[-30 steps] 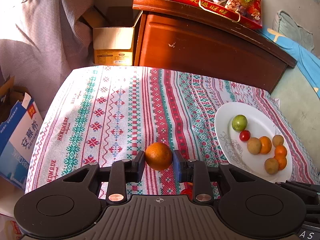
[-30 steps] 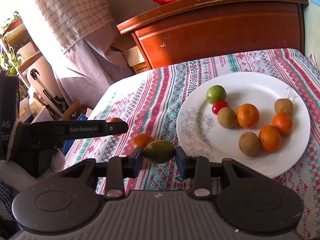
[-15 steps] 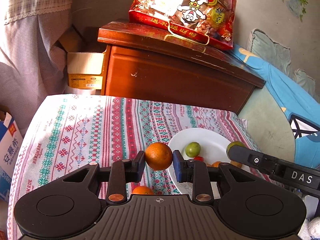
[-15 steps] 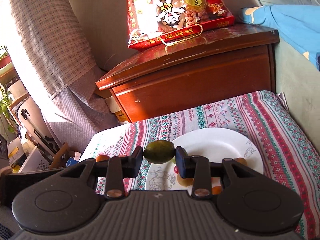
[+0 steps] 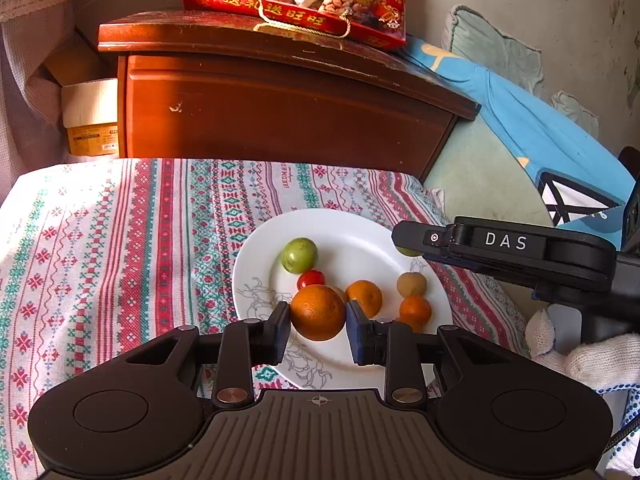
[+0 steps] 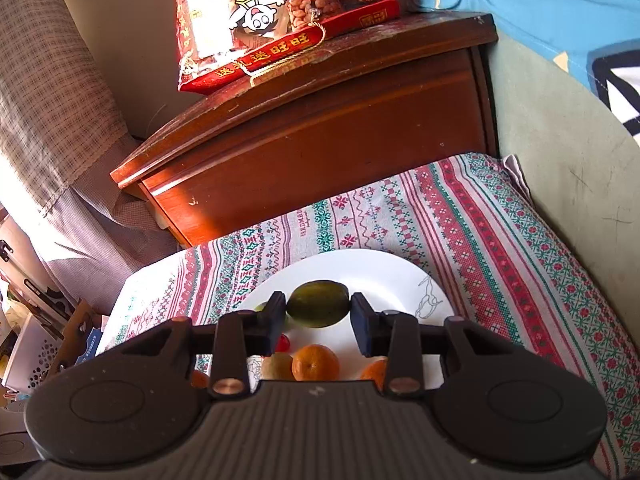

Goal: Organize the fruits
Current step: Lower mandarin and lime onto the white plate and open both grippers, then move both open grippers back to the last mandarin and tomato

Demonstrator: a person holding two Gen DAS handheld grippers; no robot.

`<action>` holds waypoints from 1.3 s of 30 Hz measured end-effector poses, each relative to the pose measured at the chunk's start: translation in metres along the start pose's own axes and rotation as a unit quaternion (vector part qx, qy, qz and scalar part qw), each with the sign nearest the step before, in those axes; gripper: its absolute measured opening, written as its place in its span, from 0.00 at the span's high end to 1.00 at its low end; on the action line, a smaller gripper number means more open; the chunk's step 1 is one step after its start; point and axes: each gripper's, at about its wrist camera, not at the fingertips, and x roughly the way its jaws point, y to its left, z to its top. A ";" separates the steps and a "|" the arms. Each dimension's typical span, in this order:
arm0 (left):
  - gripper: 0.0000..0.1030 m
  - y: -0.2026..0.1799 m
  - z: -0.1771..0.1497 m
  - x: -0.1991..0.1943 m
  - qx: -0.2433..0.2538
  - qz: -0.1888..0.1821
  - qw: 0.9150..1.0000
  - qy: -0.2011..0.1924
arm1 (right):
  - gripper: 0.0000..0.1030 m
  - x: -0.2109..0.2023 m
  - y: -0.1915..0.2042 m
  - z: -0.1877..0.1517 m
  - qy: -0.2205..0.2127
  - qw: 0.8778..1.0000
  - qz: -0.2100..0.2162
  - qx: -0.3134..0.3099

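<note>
Patterned cloth (image 5: 120,248) covers the surface under a white plate (image 5: 360,232) of small fruits. Left tool (image 5: 318,330) clamps an orange (image 5: 318,312) over the plate; right tool (image 6: 318,316) clamps a green fruit (image 6: 318,304). Both have moved over the plate from the bare cloth beside it, nearer the wooden cabinet (image 5: 280,112).

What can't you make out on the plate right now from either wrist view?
- Left wrist: the held orange and left gripper hide a fruit behind them and the plate's near part.
- Left wrist: the right gripper's finger covers nearly all its green fruit.
- Right wrist: the gripper body cuts off the plate's near fruits.
</note>
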 end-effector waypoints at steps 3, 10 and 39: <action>0.74 -0.003 -0.002 0.006 0.001 -0.003 1.000 0.009 | 0.65 0.004 -0.004 -0.002 0.006 1.000 -0.004 0.002; 0.74 -0.004 -0.005 0.015 -0.003 -0.005 1.000 0.023 | 0.65 0.014 -0.009 -0.004 0.017 1.000 -0.008 0.010; 0.55 0.028 0.024 -0.062 -0.033 0.040 0.998 -0.038 | 0.63 -0.034 0.036 -0.015 -0.009 1.000 0.026 -0.004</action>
